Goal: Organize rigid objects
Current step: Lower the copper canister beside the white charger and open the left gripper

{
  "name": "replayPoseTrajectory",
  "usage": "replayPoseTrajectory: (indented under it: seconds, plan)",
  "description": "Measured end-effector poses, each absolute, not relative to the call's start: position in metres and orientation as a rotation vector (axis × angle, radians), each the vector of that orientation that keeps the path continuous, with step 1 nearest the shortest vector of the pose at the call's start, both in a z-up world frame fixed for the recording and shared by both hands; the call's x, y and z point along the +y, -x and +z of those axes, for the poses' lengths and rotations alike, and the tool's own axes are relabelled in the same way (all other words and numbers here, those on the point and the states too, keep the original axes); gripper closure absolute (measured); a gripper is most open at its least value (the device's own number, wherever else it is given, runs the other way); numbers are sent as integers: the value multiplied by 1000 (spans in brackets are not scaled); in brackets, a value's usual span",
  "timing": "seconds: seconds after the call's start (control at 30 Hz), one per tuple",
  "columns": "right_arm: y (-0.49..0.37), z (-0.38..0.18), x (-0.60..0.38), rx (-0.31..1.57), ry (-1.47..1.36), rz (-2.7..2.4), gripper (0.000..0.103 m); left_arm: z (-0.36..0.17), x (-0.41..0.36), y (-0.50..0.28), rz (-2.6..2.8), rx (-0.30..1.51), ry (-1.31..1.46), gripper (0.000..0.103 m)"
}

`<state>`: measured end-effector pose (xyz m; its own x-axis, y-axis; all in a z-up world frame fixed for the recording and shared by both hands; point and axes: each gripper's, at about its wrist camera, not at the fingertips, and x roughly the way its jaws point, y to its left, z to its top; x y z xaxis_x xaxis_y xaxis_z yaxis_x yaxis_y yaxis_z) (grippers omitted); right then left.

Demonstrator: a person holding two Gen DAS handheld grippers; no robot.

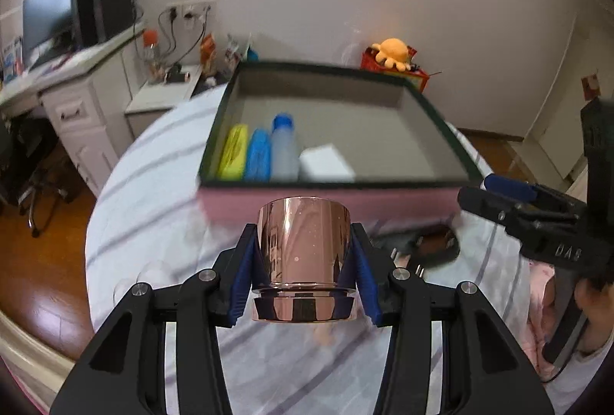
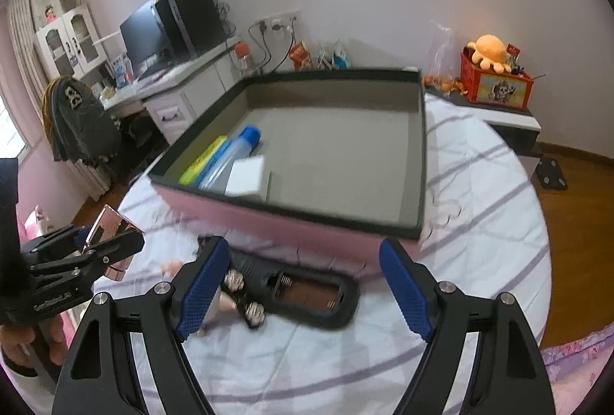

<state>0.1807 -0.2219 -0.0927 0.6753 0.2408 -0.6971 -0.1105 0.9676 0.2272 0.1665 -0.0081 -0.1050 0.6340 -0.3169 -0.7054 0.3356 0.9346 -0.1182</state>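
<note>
While the left gripper is clamping its blue pads on a shiny rose-gold metal cup, that cup is hanging just in front of the pink open-topped box with a dark rim. Inside the box, a yellow case, a blue case, a blue-capped translucent bottle and a white block are lying at its left end. The right gripper is hovering with jaws apart over a black battery holder beside the box. Everything is resting on a white bedsheet with purple stripes. Behind the box, an orange octopus plush is sitting on a red box; a white desk is standing left. No writing is readable.
</note>
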Motion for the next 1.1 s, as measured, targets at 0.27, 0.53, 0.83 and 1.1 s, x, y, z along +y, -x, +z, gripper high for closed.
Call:
replayPoseTrajectory:
  seconds: [0.27,0.53,0.83,1.1]
  plan:
    - [-201,-83,-249,750,-194,126,21,-86,-74,-223,-476,803,-27,56]
    - [-217,-91,-274,755,-212,56,21,-107,-121,-261,-478,884,-38,56]
    - [-224,-104,-282,787,-221,55,21,-143,-125,-277,-402,981,-81,56]
    - [-230,-111,-269,814,-200,77,21,-148,-117,-274,-366,1016,-99,54]
